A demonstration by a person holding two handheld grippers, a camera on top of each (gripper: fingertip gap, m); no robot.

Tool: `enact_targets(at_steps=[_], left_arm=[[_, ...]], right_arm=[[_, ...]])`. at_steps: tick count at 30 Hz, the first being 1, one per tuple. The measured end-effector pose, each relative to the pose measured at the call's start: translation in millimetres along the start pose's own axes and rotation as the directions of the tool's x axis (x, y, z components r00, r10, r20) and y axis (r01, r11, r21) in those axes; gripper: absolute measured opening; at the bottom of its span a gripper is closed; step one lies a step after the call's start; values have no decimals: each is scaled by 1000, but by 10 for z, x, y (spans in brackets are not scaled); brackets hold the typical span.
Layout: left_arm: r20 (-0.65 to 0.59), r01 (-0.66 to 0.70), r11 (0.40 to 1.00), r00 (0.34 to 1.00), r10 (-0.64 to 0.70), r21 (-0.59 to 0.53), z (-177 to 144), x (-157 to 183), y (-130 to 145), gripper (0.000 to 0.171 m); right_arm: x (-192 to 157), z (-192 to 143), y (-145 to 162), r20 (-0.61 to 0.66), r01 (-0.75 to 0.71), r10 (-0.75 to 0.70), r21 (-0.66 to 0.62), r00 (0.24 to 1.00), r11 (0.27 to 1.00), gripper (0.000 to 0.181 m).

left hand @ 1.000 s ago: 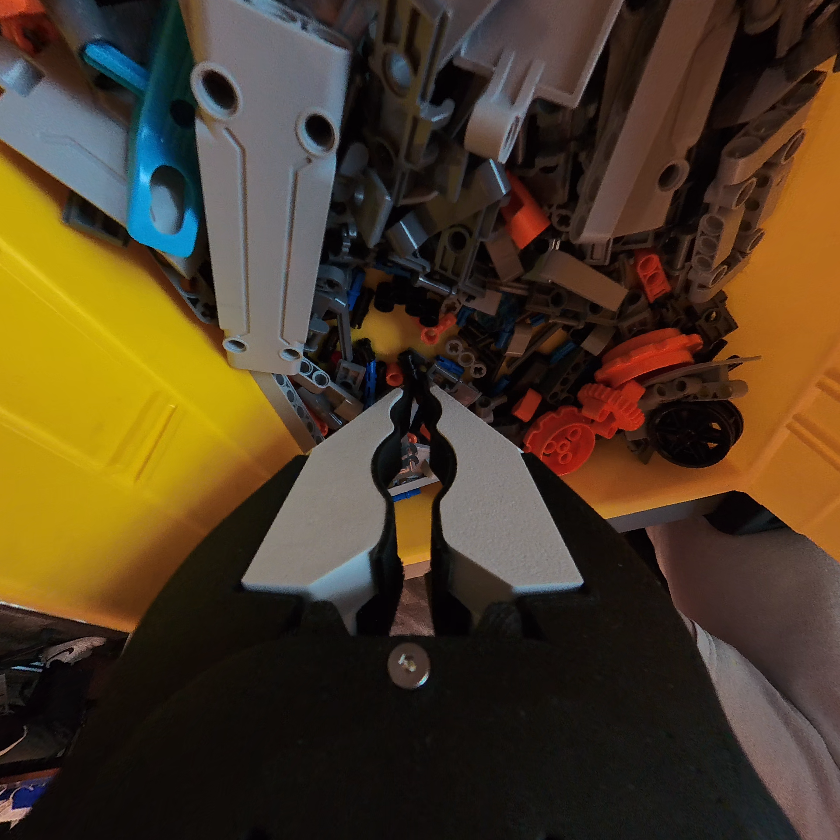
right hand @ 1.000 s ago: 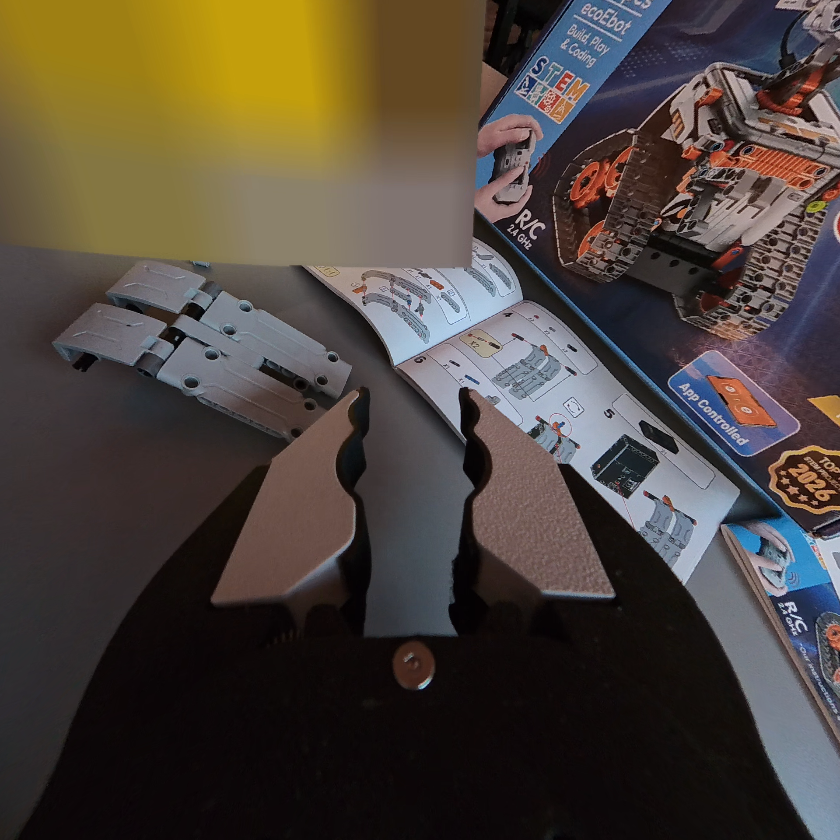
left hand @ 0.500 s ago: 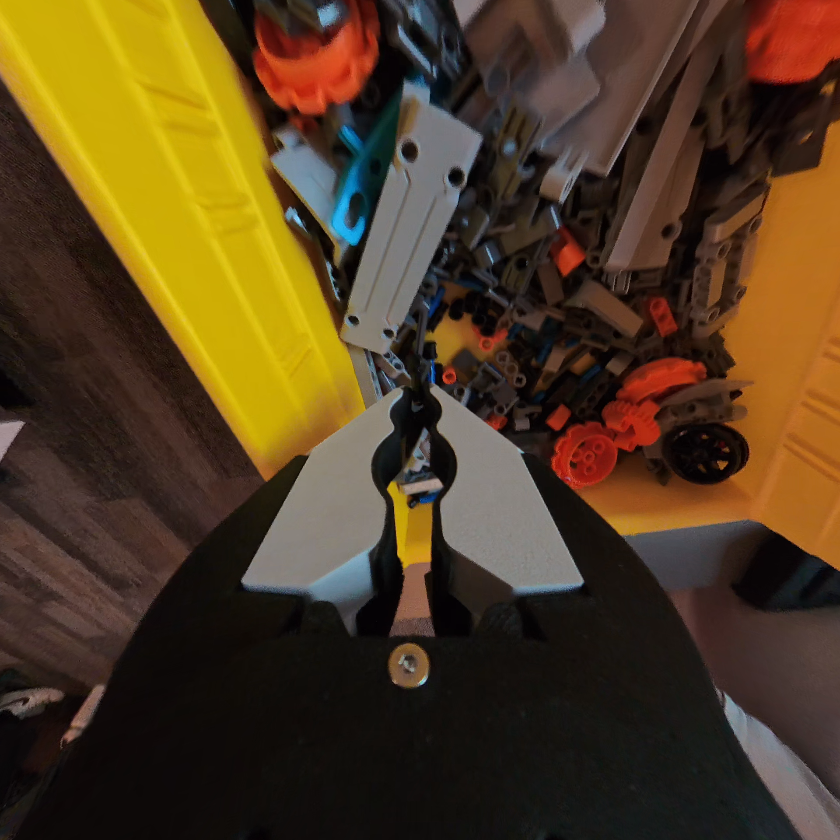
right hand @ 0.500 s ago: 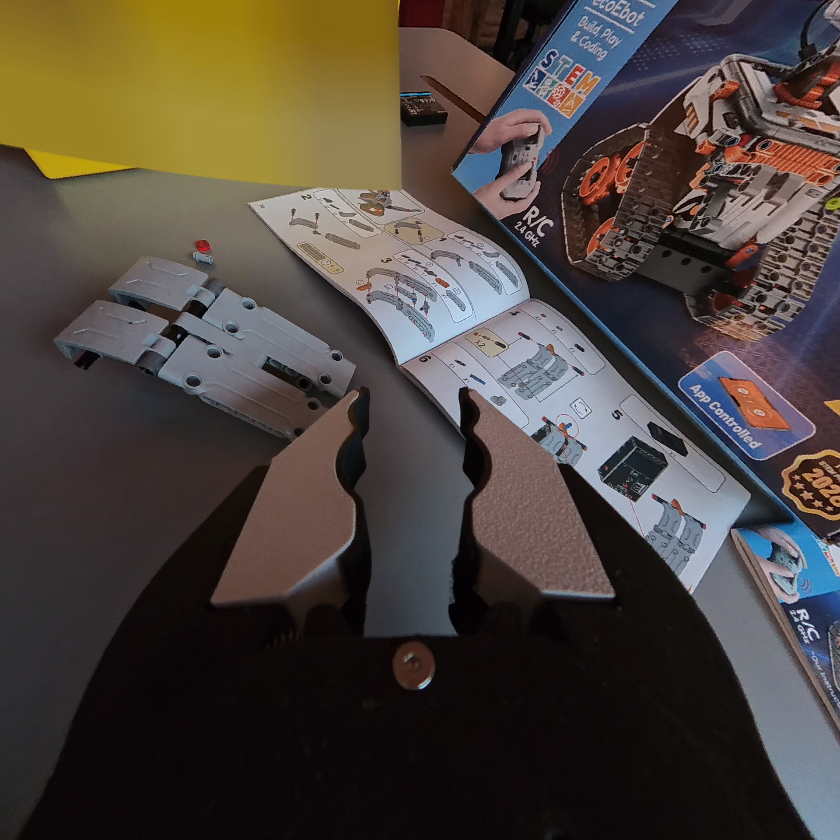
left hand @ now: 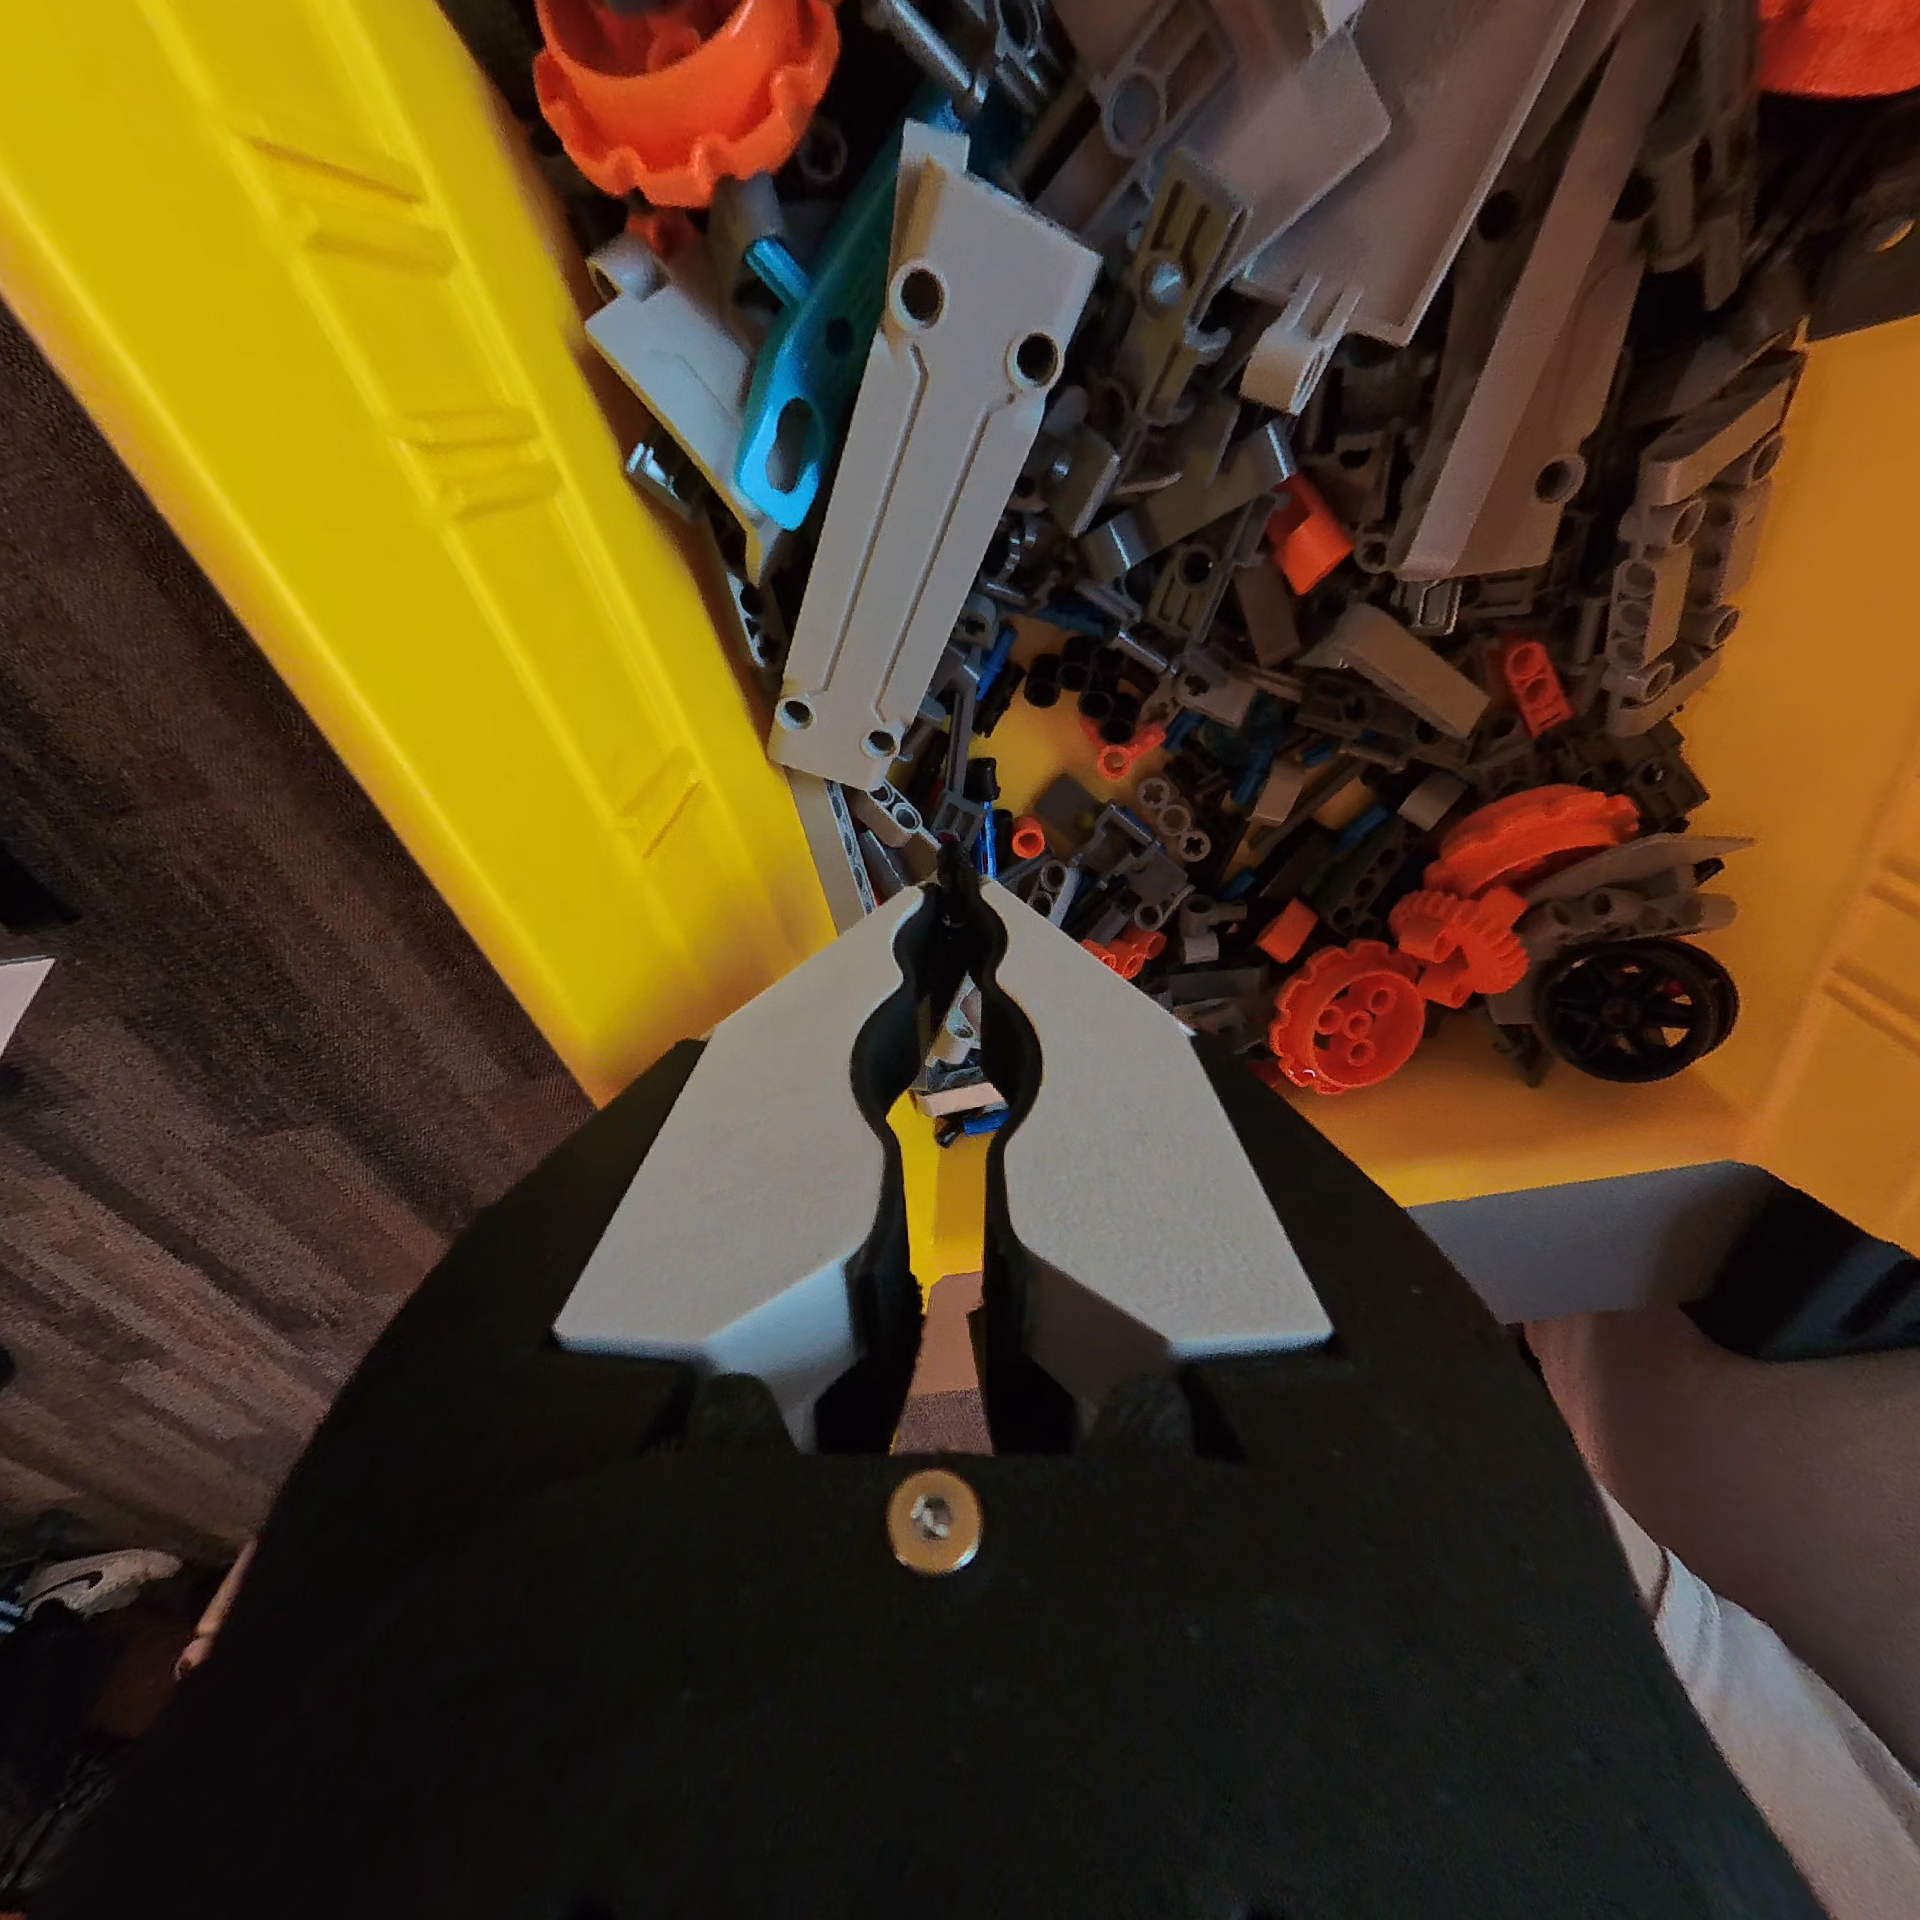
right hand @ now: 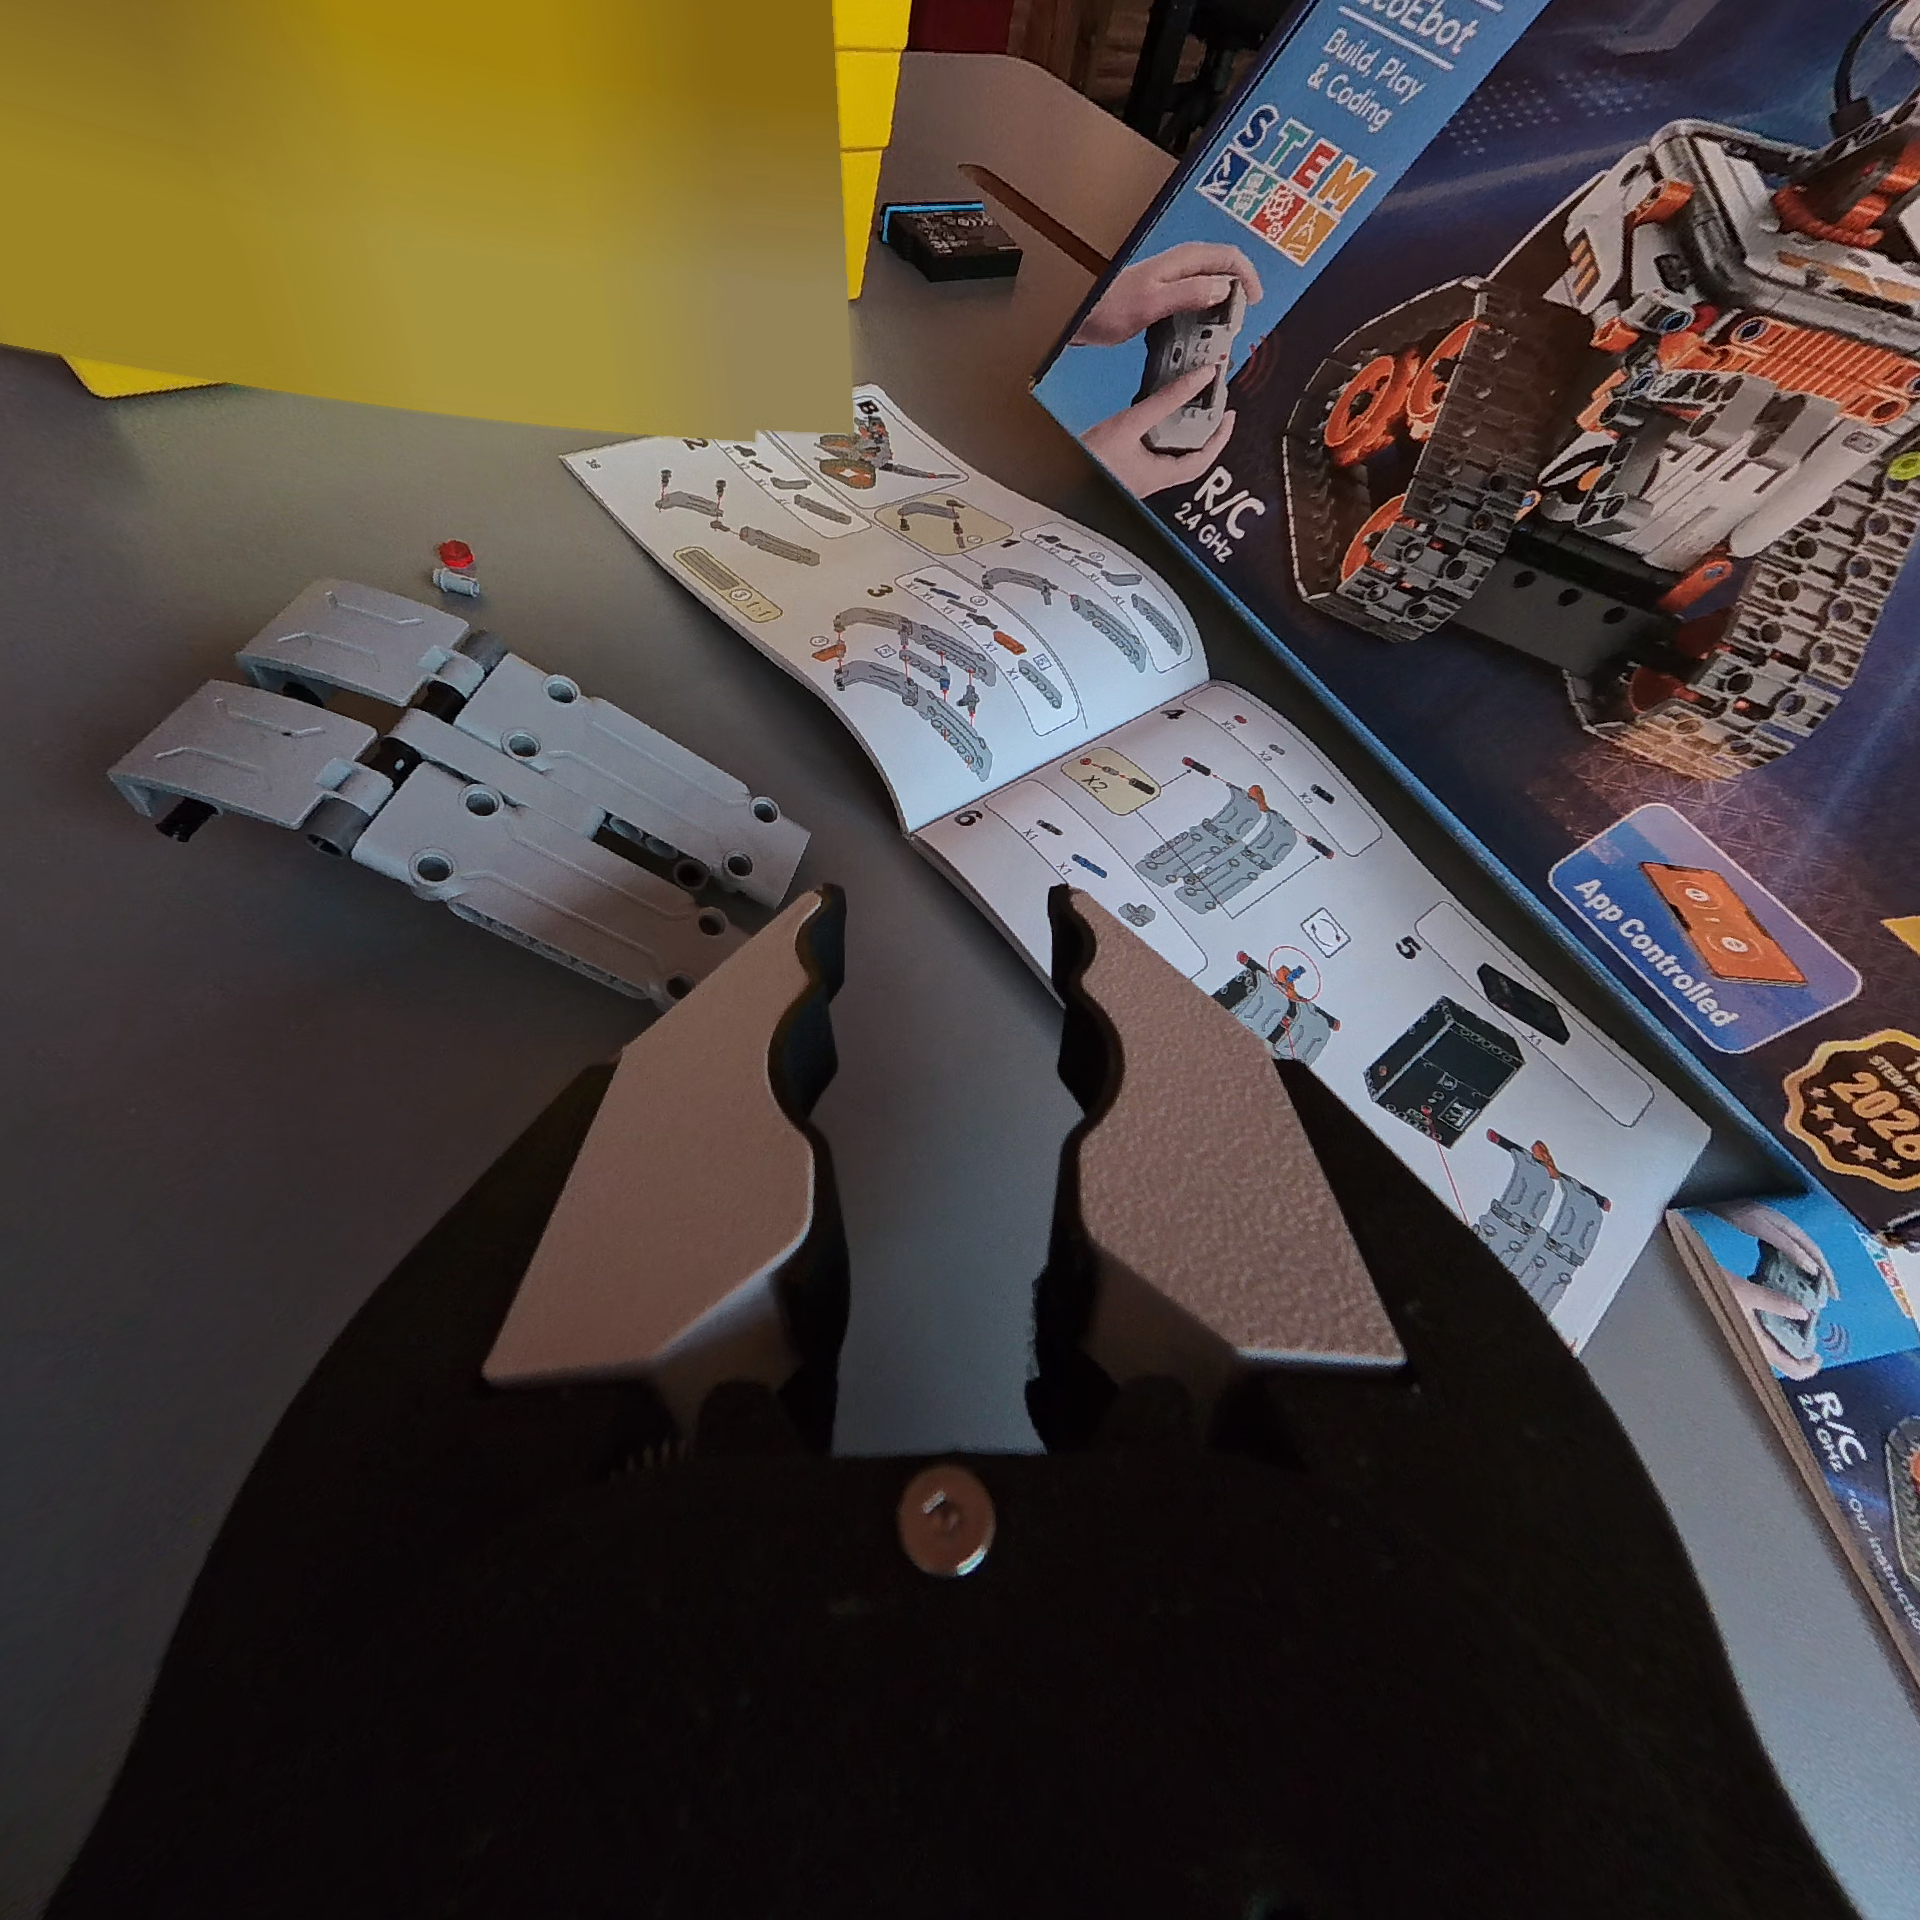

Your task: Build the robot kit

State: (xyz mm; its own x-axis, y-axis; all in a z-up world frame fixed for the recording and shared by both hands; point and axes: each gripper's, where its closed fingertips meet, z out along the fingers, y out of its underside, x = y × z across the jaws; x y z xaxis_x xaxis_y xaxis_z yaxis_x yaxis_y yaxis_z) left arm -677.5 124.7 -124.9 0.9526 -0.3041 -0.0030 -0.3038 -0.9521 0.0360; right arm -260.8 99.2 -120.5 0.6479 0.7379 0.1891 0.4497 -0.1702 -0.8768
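Observation:
My left gripper is shut on a small black pin that sticks out past its tips. It hangs above a yellow bin full of loose grey, black and orange building parts; a long light-grey panel lies just beyond the tips. My right gripper is open and empty above a grey table. A grey panel assembly lies just left of its left finger. An open instruction booklet lies just right of its tips.
A large printed toy box stands at the right, with a second booklet below it. A small red and grey part lies past the assembly, a black block farther back. Dark wood floor shows left of the bin.
My left gripper has drawn back from the pile with the black pin in it, so the bin's wall and the floor now show. The right gripper stays open with little shift.

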Motion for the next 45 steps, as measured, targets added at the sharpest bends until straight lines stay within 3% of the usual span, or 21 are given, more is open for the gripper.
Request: enact_targets(at_steps=[6, 15, 45], left_arm=[[-3, 26, 1000, 1000, -26, 17, -51, -20, 31, 1], [-34, -51, 999, 998, 51, 18, -75, 177, 18, 2], [-73, -112, 990, 992, 106, -82, -5, 334, 186, 1]], right_arm=[[-1, 13, 15, 3, -3, 3, -5, 1000, 1000, 39], [12, 3, 33, -5, 10, -10, -13, 1000, 1000, 38], [-6, -25, 46, -3, 39, -39, -28, 999, 999, 39]])
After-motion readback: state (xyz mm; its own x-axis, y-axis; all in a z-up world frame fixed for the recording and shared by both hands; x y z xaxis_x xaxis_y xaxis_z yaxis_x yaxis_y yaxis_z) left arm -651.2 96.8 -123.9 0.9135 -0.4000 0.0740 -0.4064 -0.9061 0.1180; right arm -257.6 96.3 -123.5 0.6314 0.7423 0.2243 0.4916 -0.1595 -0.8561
